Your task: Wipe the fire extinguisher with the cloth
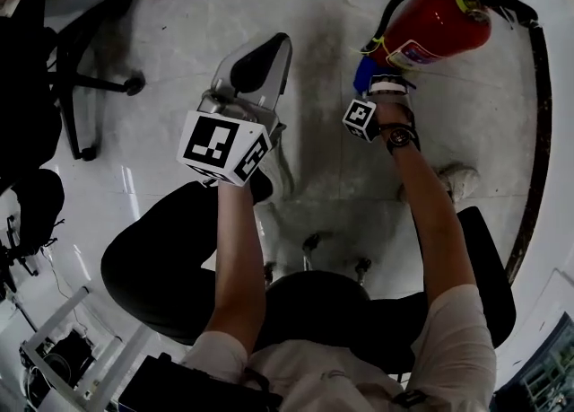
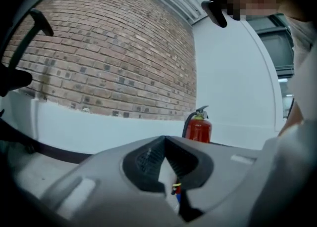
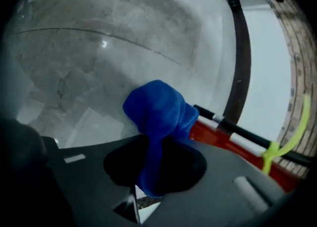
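- Head view: the right tool is clenched on a blue cloth, with the cloth at the lower end of the fire extinguisher.
- The fire extinguisher stands on the grey floor. Seen from above, its long axis runs from lower left to upper right of the frame, with the valve end at upper right. Its black hose curves down toward the cloth.
- The left tool is held well apart from the extinguisher, over bare floor, and touches nothing.
- Left gripper view: the left tool has its jaws closed tip to tip, with nothing gripped. The fire extinguisher stands upright in the distance against a white wall, beside a brick wall; its base is cut off by the tool body.
- Right gripper view: the right tool grips the cloth, which bunches out past the jaw tips and hides them. The bunch lies against the red body of the fire extinguisher; the contact line itself is covered by cloth. The body runs toward lower right and is cut off by the tool.
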The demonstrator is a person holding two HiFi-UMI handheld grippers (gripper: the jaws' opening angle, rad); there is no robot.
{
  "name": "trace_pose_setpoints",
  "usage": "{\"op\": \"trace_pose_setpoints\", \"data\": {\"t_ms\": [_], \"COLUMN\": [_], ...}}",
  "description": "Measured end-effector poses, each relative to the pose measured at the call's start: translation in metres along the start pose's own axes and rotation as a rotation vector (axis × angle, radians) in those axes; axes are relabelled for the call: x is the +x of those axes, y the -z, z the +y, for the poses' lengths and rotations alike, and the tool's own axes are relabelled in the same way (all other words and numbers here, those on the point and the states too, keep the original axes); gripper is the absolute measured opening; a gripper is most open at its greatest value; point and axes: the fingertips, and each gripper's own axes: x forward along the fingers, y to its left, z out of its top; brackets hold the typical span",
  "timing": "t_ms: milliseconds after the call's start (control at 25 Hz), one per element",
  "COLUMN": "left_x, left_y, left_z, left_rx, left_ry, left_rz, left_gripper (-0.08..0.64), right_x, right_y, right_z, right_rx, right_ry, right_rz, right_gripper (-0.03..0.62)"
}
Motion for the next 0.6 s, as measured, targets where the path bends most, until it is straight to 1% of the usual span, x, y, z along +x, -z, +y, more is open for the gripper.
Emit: {"op": "trace_pose_setpoints", "data": {"t_ms": [40, 80, 200, 280, 360, 440, 600], "left_x": [0.000, -0.001, -0.005, -0.009, -0.014, -0.021, -0.037], "left_y": [0.002, 0.003, -0.001, -0.006, -0.007, -0.010, -0.017], "left_z": [0.001, 0.001, -0.001, -0.005, -0.014, -0.023, -0.051], "left_rx": [-0.001, -0.002, 0.003, -0.001, 0.000, 0.007, 0.037], "left_ry": [-0.007, -0.017, -0.052, -0.072, -0.086, -0.100, -0.110], "left_rz": [0.001, 0.003, -0.004, -0.018, -0.025, -0.030, -0.038], "left_gripper": [0.002, 0.002, 0.002, 0.002, 0.002, 0.002, 0.002], "right_x": [0.006, 0.010, 0.005, -0.008, -0.031, -0.060, -0.130], "right_y": [0.003, 0.006, 0.003, -0.001, -0.001, 0.004, 0.036], "right_z": [0.009, 0.016, 0.020, 0.016, 0.003, -0.020, -0.060], "right_rx": [0.023, 0.038, 0.041, 0.091, 0.194, 0.336, 0.615], "right_ry": [-0.042, -0.066, -0.075, -0.067, -0.038, 0.007, 0.102], "right_rz": [0.000, -0.004, -0.038, -0.098, -0.181, -0.273, -0.442], "right_gripper": [0.080, 0.080, 0.080, 0.080, 0.080, 0.080, 0.080]}}
